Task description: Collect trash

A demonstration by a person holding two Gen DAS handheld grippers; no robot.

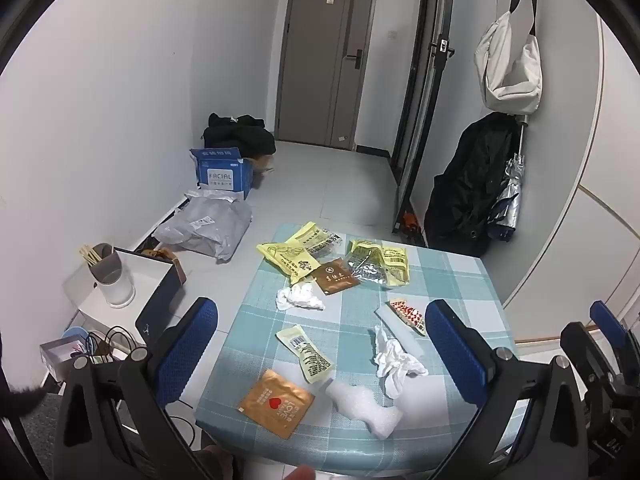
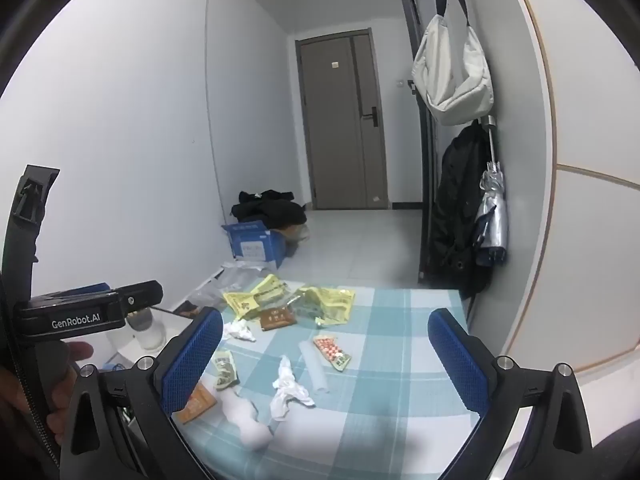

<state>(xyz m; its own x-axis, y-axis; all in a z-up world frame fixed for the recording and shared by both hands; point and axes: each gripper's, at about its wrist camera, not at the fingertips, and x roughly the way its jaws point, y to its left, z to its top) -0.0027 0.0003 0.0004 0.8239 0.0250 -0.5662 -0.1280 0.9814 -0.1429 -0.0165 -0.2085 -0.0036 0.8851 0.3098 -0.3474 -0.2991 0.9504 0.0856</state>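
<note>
Littering table: two tissues, seven wrappers

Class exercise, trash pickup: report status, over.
Left gripper and right gripper open, empty. Wrappers and crumpled white tissue lie on the checked blue tablecloth, untouched. Nothing in the way.

Litter is spread flat across the checked table: yellow wrappers bunched at the far edge beside a brown sachet and a silvery packet. Mid-table sit two crumpled white tissues, a red-and-white checked wrapper and a pale yellow packet. Nearest lie an orange heart-printed sachet and a white foam piece.
</note>
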